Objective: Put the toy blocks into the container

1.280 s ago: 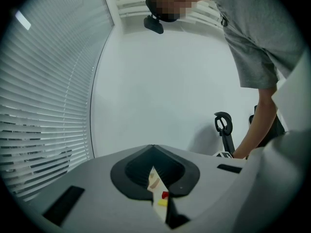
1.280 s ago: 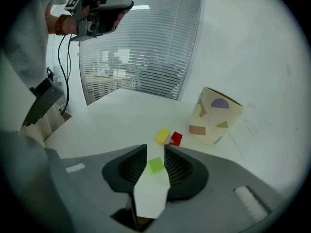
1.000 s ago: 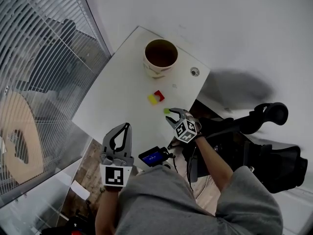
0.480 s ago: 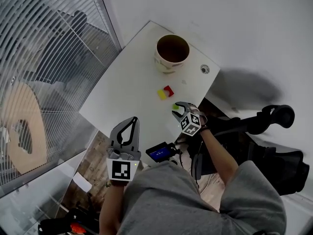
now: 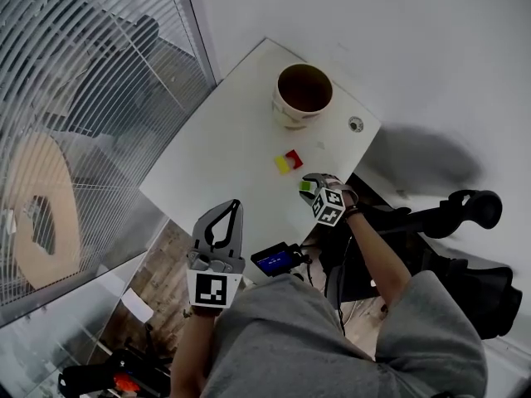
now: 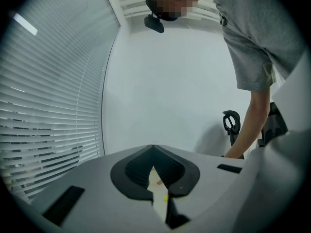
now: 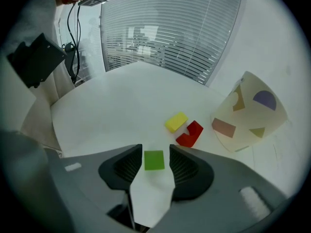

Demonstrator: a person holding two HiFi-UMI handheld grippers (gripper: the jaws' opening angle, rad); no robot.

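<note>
Head view looks steeply down from high over the whole table (image 5: 232, 148). Right gripper view sits low and close at its near edge, sharing the green block (image 7: 154, 159). Left gripper view faces level, toward the wall (image 6: 170, 81).

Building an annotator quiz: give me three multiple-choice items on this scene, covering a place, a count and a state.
1. Where is the green block? A. stacked on other blocks B. between the right hand-held gripper's jaws C. held up in the air
2. How many blocks lie on the table? A. one B. three C. five
3. The right hand-held gripper is: A. open B. shut on that block C. out of view
B: its pads flank it. B: green block, yellow block, red block. A: jaws have just been opening, gaps beside the block.
</note>
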